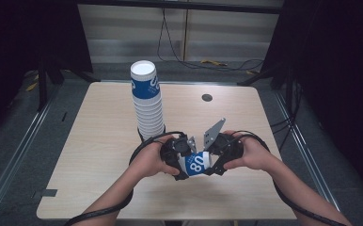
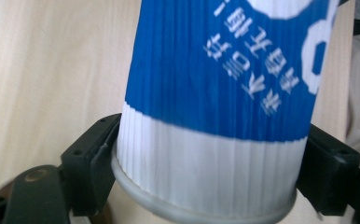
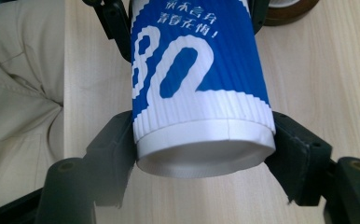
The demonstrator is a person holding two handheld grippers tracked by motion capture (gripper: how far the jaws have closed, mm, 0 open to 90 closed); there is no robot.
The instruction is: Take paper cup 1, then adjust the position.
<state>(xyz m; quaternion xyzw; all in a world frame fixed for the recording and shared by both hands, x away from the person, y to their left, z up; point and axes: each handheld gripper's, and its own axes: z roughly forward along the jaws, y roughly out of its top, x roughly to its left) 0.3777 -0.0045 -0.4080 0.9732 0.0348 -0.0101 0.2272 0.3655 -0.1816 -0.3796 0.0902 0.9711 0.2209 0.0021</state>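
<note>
I have both grippers at the near middle of the counter (image 1: 104, 136), meeting over one ribbed blue-and-white paper cup (image 1: 196, 164) that lies on its side between them, held up off the wood. My left gripper (image 1: 182, 162) has its fingers (image 2: 92, 161) clamped on the cup's rolled rim end; in the left gripper view the black pads press the white band on both sides and the blue body with white print runs away from the camera. My right gripper (image 1: 212, 162) has its fingers (image 3: 115, 149) clenched on the opposite end, the base; in the right gripper view the recessed white bottom faces the camera, the big "80" sits above it, and the left gripper's dark fingers show at the far end of the cup. So the cup is grasped at both ends at once, one gripper per end. A grey three-cornered plate (image 1: 214, 132) stands up off the right gripper, and black cables loop back along both forearms. In the right gripper view a beige trouser leg (image 3: 19, 93) fills the left side past the counter edge

Farther back, left of centre, a tall stack of the same cups (image 1: 147, 101) stands upright, open mouth up, just behind my left hand (image 1: 149, 160). Beyond that, a small dark round cable hole (image 1: 207, 97) sits in the counter near the far edge, well apart from the stack
</note>
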